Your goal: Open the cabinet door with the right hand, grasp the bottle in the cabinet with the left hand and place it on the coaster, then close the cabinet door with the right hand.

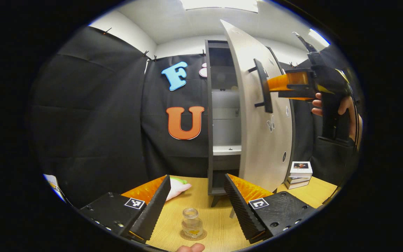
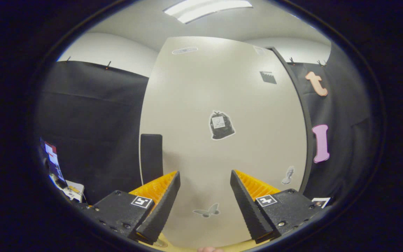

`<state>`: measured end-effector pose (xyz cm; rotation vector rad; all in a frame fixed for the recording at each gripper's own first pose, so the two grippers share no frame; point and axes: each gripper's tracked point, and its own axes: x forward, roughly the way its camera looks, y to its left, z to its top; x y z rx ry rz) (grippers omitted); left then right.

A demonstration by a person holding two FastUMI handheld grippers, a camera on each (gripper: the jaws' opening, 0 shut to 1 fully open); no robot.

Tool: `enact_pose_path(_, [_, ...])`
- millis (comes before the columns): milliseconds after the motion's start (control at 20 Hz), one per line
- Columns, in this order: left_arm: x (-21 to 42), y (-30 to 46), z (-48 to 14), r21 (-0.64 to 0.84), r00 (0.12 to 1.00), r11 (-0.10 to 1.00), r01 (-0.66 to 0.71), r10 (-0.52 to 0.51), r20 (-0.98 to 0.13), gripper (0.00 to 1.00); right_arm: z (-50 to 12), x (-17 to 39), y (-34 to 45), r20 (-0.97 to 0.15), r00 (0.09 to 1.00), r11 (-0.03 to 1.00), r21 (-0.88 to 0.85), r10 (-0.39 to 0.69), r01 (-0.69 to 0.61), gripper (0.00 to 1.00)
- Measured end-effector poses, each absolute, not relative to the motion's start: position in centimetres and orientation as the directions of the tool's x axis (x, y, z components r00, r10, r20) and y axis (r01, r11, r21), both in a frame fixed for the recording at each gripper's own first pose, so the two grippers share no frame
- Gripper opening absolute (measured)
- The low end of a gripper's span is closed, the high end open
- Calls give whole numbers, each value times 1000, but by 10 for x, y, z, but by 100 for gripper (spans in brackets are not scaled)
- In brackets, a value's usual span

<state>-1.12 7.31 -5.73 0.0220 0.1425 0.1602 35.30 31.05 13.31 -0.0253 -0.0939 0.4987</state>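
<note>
- Bottle [image 1: 191,223] sits on the coaster [image 1: 193,235], between and just ahead of the left gripper [image 1: 197,204] fingers; jaws wide apart, nothing held.
- Step in hand looks like closing: cabinet door [image 1: 257,115] stands ajar.
- Right gripper [image 2: 205,196] faces the door panel close up, jaws spread, empty, handle [image 2: 151,157] off to its left.
- Next: push the door shut; small boxes [image 1: 299,174] stand beside the cabinet, clear of the swing as far as I can tell.

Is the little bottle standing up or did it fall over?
Standing up. In the left gripper view the bottle sits upright on the round coaster, its mouth on top, on the wooden table.
</note>
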Motion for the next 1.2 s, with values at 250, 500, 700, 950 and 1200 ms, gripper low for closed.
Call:
enact_pose_path(250, [-13,81,-63,25,972,984,-178,180,-154,92,126,367,327,83,888,892,-27,452,-451,93])
enact_pose_path(500, [-16,79,-59,22,973,984,-177,178,-143,92,123,362,309,102,904,909,-35,416,-414,93])
enact_pose_path(700, [-20,67,-56,20,978,987,-157,158,-136,92,115,332,283,103,915,921,-39,390,-388,89])
enact_pose_path(950, [-12,54,-52,35,986,993,-115,119,-116,92,93,289,235,97,945,950,-32,312,-310,93])
enact_pose_path(1200, [-7,29,-53,38,993,998,-57,60,-99,92,52,253,171,41,983,984,-32,178,-177,93])
